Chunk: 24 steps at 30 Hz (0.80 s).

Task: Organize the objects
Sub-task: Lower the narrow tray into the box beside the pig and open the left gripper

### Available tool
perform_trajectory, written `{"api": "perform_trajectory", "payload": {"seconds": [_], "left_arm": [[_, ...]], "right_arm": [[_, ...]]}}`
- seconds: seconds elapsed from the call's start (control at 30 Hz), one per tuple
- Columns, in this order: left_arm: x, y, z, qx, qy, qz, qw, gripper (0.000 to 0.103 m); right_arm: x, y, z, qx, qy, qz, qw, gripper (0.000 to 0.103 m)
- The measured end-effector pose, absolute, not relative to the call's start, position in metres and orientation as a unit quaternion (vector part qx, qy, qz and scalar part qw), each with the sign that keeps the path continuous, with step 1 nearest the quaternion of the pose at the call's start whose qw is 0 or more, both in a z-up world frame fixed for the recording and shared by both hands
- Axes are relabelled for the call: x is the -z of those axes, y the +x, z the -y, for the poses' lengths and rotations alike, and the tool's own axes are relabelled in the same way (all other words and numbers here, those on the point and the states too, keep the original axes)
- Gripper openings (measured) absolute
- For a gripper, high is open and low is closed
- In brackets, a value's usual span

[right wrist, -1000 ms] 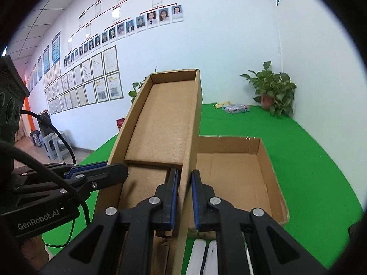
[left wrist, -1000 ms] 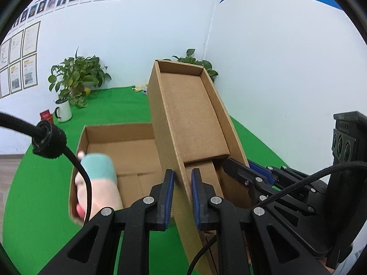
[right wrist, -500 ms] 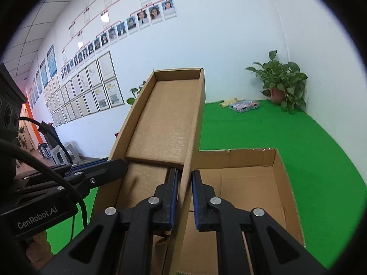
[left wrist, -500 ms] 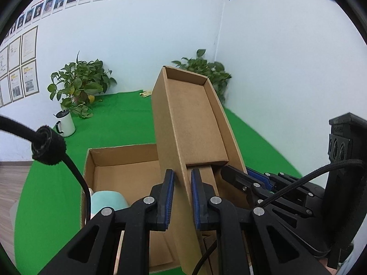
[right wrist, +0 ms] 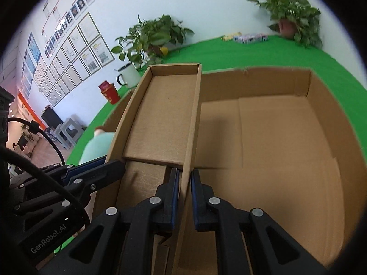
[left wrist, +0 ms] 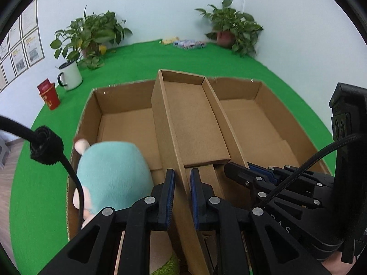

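While tilted downward, both tongs [left wrist: 181, 197] [right wrist: 183, 197] clamped on narrow box [left wrist: 195, 123] walls.

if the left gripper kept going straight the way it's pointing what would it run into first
The left gripper is already shut on the left wall of the narrow cardboard tray, so that wall fills its line. Carrying on down and forward, tray and gripper would probably meet the floor of the big cardboard box, though depth is unclear.
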<state>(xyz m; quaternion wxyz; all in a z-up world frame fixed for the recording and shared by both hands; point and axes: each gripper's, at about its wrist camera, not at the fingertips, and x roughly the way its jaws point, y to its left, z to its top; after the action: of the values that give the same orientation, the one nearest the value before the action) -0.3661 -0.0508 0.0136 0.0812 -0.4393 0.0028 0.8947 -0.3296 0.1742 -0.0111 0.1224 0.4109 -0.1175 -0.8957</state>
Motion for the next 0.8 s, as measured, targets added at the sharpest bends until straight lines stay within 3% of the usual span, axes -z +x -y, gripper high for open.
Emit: {"api": "perform_trajectory", "payload": {"seconds": [0.33, 0.8], "left_arm": [[0.017, -0.352, 0.062, -0.886, -0.46, -0.023, 0.06, 0.01], [-0.028, -0.293, 0.087, -0.906, -0.418, 0.018, 0.057, 0.011]], "right_arm": [[0.028, -0.339, -0.164, 0.879, 0.45, 0.097, 0.122, 0.013], [0.022, -0.333, -0.155, 0.873, 0.459, 0.077, 0.147, 0.021]]}}
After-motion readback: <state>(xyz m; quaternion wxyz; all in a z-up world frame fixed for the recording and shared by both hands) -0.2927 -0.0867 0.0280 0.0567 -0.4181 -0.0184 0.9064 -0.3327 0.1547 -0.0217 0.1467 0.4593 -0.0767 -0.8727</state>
